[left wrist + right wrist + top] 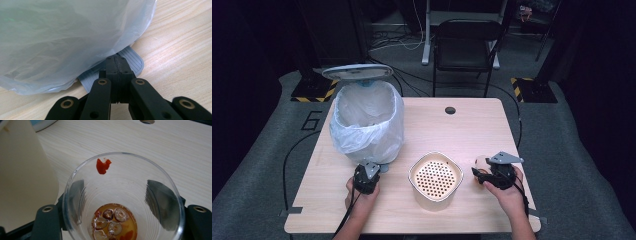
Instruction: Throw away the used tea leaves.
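A pedal bin (367, 120) lined with a white plastic bag stands at the table's left, its grey lid (357, 71) raised. My left gripper (367, 175) (116, 62) is shut, and its tips rest on the bin's ribbed grey pedal (132, 60), under the bulging bag (62, 37). My right gripper (484, 175) (120, 195) is shut on a clear plastic cup (125, 185) at the front right. The cup holds a little amber liquid with several round fruit slices (115, 221), and a red scrap (103, 166) sticks to its inner wall.
A cream container (435, 176) (22, 175) with a perforated strainer top sits at the front centre, just left of the cup. The table has a cable hole (450, 110) near its far edge. A black folding chair (467, 47) stands behind the table.
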Tool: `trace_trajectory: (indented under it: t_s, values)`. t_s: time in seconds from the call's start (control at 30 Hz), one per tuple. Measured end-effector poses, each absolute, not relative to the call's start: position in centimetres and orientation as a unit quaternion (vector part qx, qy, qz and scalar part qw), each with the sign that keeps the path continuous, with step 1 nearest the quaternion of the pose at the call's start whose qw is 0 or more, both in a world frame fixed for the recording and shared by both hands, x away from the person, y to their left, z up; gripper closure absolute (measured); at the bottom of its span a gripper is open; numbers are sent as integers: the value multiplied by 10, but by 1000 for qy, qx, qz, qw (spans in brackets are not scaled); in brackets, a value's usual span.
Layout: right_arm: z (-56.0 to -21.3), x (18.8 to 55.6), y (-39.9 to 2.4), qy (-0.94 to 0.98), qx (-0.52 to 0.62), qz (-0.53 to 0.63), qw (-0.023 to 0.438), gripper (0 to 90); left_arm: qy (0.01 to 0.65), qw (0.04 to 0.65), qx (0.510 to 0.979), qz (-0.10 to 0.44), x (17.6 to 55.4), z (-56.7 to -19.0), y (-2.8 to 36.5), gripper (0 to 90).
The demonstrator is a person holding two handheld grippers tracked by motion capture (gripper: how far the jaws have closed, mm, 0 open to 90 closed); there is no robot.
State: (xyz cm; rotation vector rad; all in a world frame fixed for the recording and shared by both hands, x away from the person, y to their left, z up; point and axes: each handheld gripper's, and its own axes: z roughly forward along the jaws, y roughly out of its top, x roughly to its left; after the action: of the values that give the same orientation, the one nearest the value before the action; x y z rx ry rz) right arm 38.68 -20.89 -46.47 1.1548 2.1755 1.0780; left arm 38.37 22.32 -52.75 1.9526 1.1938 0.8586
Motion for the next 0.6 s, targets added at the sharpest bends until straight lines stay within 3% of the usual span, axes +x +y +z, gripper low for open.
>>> trace_trajectory:
  t_s: [0.6]
  values:
    - [-433, 421, -201, 807, 372, 411, 203, 337, 459, 341, 751, 330, 384, -527, 223, 898]
